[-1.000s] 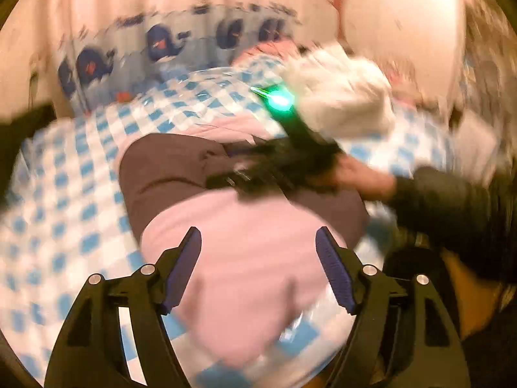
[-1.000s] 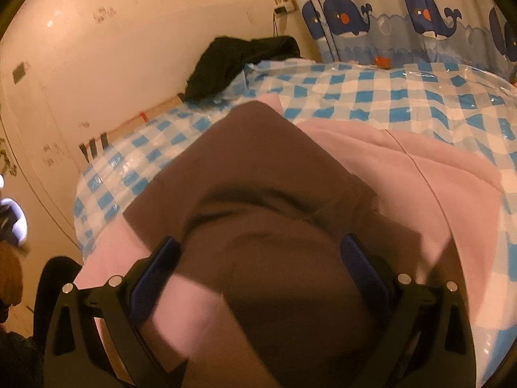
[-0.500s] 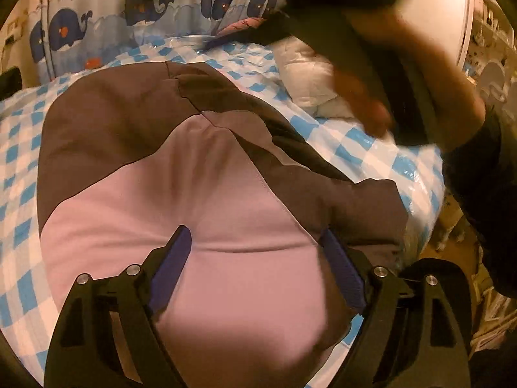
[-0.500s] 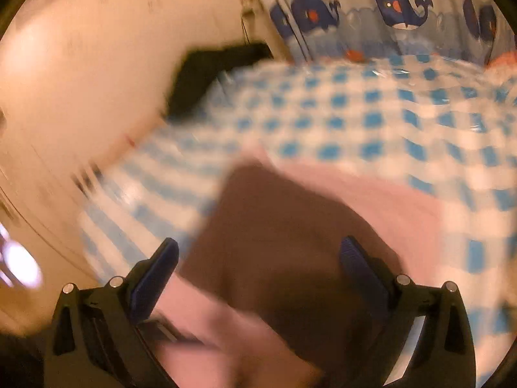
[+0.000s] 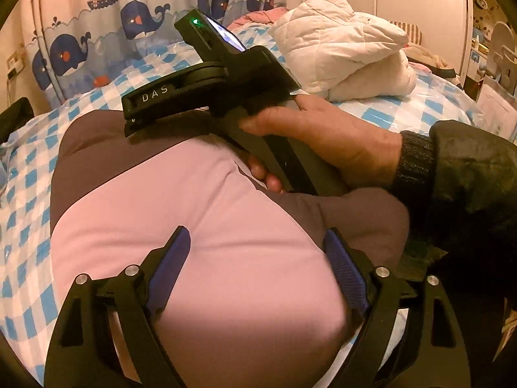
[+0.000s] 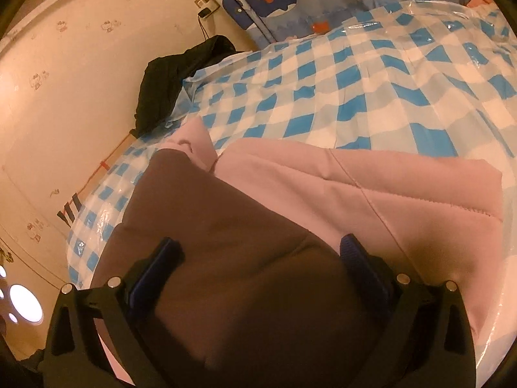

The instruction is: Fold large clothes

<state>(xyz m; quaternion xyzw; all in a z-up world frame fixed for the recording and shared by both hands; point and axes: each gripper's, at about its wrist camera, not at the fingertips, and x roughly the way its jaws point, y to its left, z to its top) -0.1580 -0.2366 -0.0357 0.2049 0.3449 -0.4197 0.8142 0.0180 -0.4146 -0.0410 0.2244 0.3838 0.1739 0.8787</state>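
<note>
A padded pink and brown garment lies bunched on the bed. In the left wrist view its pink panel (image 5: 226, 226) bulges up between the fingers of my left gripper (image 5: 255, 232), which stands open and low over it. The brown panel (image 5: 97, 161) runs along the far side. A hand (image 5: 323, 135) holds the right tool's black housing (image 5: 226, 77) above that brown part. In the right wrist view my right gripper (image 6: 258, 241) is open, fingers wide, with the brown panel (image 6: 242, 226) swelling between them and the pink panel (image 6: 387, 187) to the right.
A blue and white checked cover (image 6: 355, 80) under clear plastic spreads over the bed. A white quilted jacket (image 5: 342, 48) lies at the far right, a black garment (image 6: 174, 77) at the bed's corner by the wall. Whale curtains (image 5: 129, 29) hang behind.
My left gripper spread wider and sank closer to the pink panel. The hand with the right tool swung away, then came back down over the brown panel, rolling as it went.
</note>
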